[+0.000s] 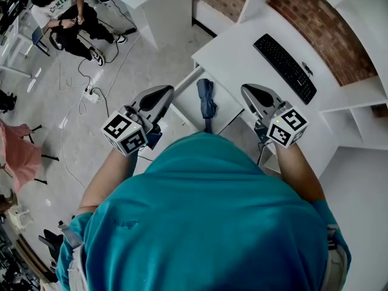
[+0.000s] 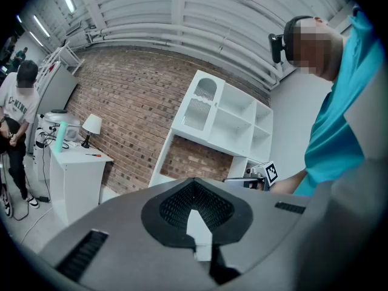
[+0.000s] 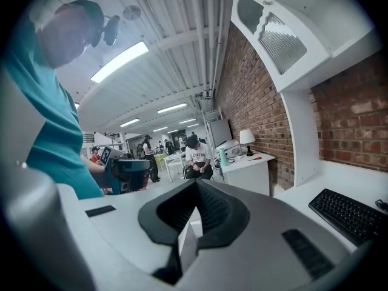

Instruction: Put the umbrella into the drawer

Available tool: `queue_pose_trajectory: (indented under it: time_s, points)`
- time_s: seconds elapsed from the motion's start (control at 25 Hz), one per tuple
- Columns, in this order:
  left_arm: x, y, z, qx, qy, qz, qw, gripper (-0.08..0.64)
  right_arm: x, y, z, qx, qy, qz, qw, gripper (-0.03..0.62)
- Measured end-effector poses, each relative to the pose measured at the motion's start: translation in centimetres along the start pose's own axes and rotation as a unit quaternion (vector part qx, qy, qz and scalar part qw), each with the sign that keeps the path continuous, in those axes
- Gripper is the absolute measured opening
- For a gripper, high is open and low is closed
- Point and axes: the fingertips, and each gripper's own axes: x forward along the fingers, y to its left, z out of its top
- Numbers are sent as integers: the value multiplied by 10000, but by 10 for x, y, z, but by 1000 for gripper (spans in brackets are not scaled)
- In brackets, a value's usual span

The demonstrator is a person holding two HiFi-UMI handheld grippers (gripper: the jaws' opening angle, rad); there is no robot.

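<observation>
The folded dark blue umbrella (image 1: 207,100) lies lengthwise in what looks like a pulled-out white drawer (image 1: 191,105) under the desk edge, right in front of me. My left gripper (image 1: 163,91) hangs just left of the drawer, and its jaws look closed with nothing between them (image 2: 194,182). On the drawer's right side my right gripper (image 1: 247,90) is held above the desk's near edge, shut and empty (image 3: 197,183). Neither gripper touches the umbrella. My body hides the near end of the drawer.
A black keyboard (image 1: 285,67) lies on the white desk (image 1: 233,50), with a brick wall and white shelves (image 1: 361,117) behind it. Cables and a power strip (image 1: 91,93) lie on the floor at left. A person (image 1: 63,11) sits at far left.
</observation>
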Motion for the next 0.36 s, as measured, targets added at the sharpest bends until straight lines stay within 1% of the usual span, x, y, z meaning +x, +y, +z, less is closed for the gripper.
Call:
queue_pose_trajectory:
  time_s: [0.24,0.36]
  points:
    - [1,0,0,63,8,-3,10000,5,0,-1,0,-37,-28,55,10000,21]
    - [2,-1,-1,6,13,29,10000,5,0,-2,-1,-36,-7,40,10000,21]
